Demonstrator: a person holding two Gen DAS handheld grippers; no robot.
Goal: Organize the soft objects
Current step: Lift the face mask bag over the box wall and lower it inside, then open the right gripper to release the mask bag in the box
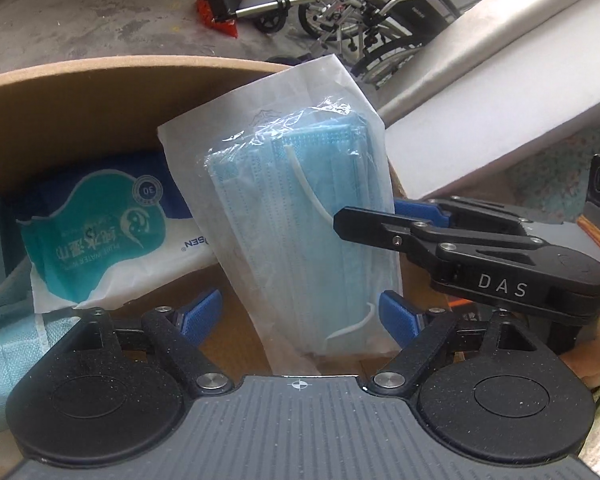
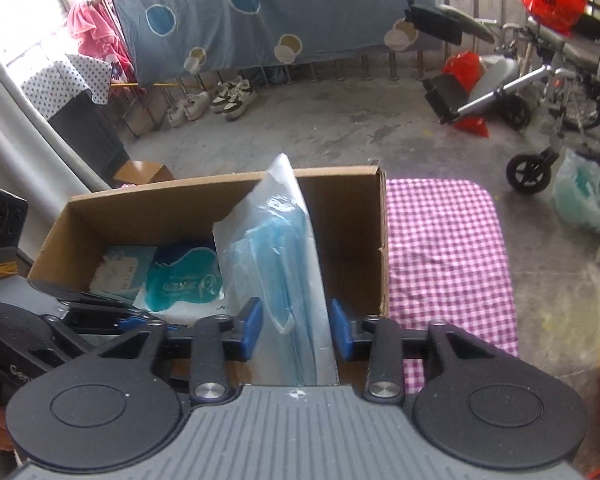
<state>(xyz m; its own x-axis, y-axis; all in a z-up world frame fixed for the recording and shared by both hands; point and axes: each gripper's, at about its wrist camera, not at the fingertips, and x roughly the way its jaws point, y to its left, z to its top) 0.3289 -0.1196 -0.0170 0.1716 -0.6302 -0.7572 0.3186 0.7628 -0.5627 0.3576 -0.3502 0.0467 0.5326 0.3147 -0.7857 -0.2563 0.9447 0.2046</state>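
The mask pack (image 2: 276, 264) stands upright in the box (image 2: 344, 216), beside the wipes (image 2: 180, 284). My right tongs (image 2: 296, 328) are open around its lower end, pads (image 2: 250, 330) just off it. My left tongs (image 1: 300, 316) are wide open around it, holding nothing.

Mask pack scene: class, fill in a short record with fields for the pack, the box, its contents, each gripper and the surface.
item: mask pack, blue face masks in a clear and white sleeve, standing on end in the box
container: cardboard box, open at the top
also in box: wet wipes pack, teal and white
left gripper: open, blue fingers either side of the pack
right gripper: open, straddling the pack
surface: checked cloth beside the box
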